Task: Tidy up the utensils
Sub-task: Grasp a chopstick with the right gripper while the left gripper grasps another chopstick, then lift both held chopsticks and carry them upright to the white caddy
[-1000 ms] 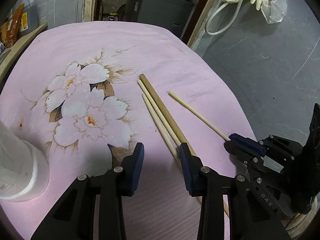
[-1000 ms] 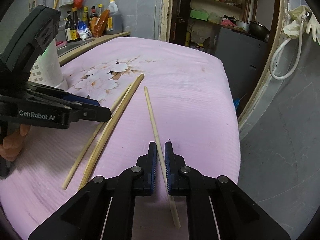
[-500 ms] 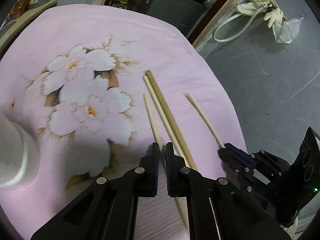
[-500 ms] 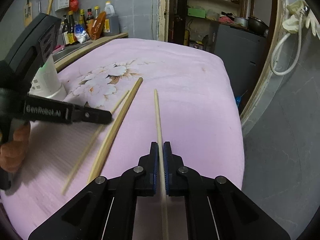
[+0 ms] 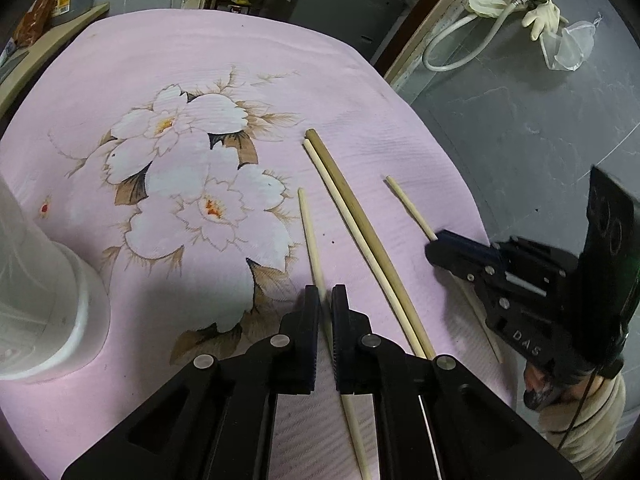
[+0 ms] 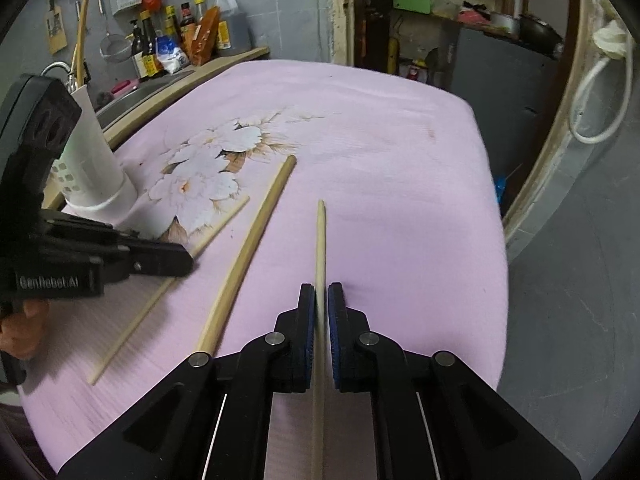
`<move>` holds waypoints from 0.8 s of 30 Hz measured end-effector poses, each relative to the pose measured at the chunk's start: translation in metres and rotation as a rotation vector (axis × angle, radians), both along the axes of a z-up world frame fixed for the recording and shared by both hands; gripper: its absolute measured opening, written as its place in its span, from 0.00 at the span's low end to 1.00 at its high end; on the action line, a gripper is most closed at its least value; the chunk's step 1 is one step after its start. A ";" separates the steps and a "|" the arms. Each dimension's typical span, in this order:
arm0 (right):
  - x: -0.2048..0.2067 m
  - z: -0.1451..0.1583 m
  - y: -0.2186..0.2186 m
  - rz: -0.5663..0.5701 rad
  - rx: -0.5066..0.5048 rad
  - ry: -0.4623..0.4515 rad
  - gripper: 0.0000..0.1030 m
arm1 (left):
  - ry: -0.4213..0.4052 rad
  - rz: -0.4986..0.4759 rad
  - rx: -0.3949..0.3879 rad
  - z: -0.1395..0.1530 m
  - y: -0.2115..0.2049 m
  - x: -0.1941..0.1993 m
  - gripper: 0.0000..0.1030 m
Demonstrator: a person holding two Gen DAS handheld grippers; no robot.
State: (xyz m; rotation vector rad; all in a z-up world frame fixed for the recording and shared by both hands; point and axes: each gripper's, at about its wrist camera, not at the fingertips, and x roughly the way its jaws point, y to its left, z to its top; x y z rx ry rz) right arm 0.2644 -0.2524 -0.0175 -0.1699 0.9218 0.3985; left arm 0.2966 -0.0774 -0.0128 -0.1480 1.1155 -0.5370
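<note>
Several pale wooden chopsticks lie on a pink flowered cloth (image 5: 120,64). My left gripper (image 5: 326,300) is shut on one thin chopstick (image 5: 308,232), which points away over the cloth. Two more chopsticks (image 5: 352,216) lie side by side just right of it. My right gripper (image 6: 318,300) is shut on another chopstick (image 6: 320,240) and shows in the left wrist view (image 5: 440,248) at the cloth's right edge. A white utensil holder (image 6: 96,168) stands at the left; it also shows in the left wrist view (image 5: 44,288).
The cloth's right edge (image 6: 492,208) drops to a grey floor (image 5: 540,120). A counter with bottles (image 6: 180,44) and a sink runs along the far left. A doorway with shelves and a dark cabinet (image 6: 500,76) lies behind the table.
My left gripper went from open to shut on the leftmost chopstick and drew it apart from the pair. My right gripper stayed shut on its chopstick and swung it straighter.
</note>
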 end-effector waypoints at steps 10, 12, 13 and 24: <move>0.018 -0.004 0.022 0.073 -0.079 0.064 0.02 | -0.023 0.006 -0.008 0.000 0.000 -0.001 0.03; 0.014 -0.003 0.021 0.066 -0.053 0.057 0.02 | -0.031 0.003 -0.027 0.001 0.002 -0.006 0.02; 0.010 -0.002 0.018 0.057 -0.024 0.044 0.02 | -0.047 0.001 -0.028 0.002 0.004 -0.010 0.02; -0.051 0.027 -0.010 -0.012 0.263 -0.199 0.02 | -0.373 0.039 -0.105 0.044 0.027 -0.068 0.02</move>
